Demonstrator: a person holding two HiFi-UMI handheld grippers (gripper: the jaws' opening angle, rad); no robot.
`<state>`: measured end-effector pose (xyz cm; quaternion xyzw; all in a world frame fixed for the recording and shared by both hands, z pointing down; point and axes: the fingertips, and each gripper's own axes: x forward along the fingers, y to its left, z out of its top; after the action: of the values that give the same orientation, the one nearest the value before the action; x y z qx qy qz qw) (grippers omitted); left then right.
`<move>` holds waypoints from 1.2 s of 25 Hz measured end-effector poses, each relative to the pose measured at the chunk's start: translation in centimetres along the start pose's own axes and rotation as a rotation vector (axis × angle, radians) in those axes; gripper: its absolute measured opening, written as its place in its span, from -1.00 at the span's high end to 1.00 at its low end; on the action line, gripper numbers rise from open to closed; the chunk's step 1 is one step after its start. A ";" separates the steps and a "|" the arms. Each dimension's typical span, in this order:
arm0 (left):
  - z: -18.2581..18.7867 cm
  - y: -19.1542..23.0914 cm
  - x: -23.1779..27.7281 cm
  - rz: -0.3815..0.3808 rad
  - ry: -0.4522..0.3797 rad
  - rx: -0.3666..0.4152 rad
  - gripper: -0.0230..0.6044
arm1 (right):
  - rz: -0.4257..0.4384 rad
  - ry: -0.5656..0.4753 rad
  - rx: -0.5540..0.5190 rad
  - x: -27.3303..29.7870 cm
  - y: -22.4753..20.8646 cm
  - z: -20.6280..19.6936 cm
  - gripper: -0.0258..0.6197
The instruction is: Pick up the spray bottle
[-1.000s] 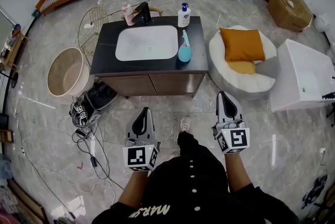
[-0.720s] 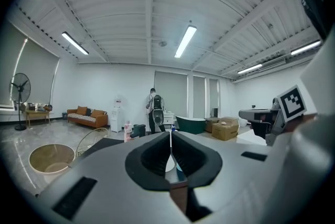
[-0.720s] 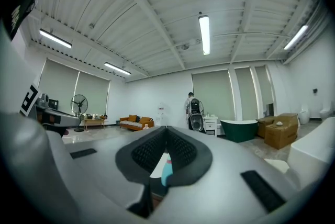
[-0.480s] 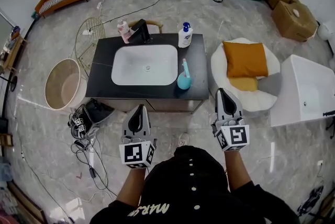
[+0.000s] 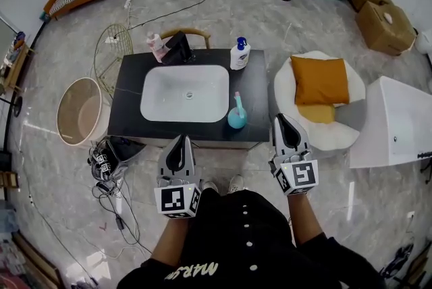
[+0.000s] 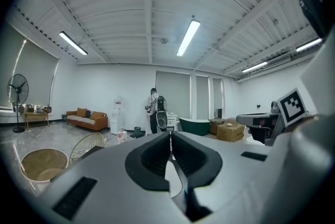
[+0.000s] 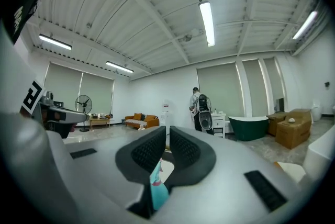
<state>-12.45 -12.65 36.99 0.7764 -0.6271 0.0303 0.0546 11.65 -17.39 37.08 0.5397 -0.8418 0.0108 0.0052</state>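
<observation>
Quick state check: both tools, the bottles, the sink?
left tool: shut, empty
right tool: shut, empty
spray bottle: upright on counter, untouched
pump bottle: upright, at the counter's back edge
sink: empty

The right tongs point(image 7: 167, 130) hide all but a teal sliver of the spray bottle point(image 7: 157, 189).

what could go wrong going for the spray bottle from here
1. The right gripper is shut; unless it opens first, it may knock the spray bottle over.
2. The bottle sits near the front edge of the counter, beside the sink; a nudge could send it off or in.
</observation>
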 end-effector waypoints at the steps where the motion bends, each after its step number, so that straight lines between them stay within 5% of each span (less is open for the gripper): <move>1: -0.1 0.2 0.4 0.000 0.004 0.001 0.87 | 0.001 0.004 0.002 0.4 0.0 -0.2 0.93; 4: -0.2 0.8 1.6 -0.014 0.011 0.000 0.87 | -0.004 0.024 0.009 1.5 0.0 -1.0 0.89; 10: -0.4 1.9 3.1 -0.066 0.036 -0.007 0.87 | 0.047 0.091 0.018 4.2 2.2 -2.7 0.46; 16: -3.1 1.1 4.6 -0.181 0.100 -0.005 0.87 | 0.116 0.224 0.028 8.2 4.6 -8.7 0.15; 22: -7.3 1.3 4.9 -0.231 0.186 -0.035 0.87 | 0.117 0.295 0.017 11.7 5.2 -14.9 0.07; 30: -12.9 2.7 3.9 -0.222 0.303 -0.051 0.87 | 0.050 0.240 -0.012 15.0 3.9 -19.4 0.08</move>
<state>-13.96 -15.36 50.34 0.8257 -0.5227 0.1249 0.1712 1.75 -28.94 56.73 0.5135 -0.8482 0.0703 0.1088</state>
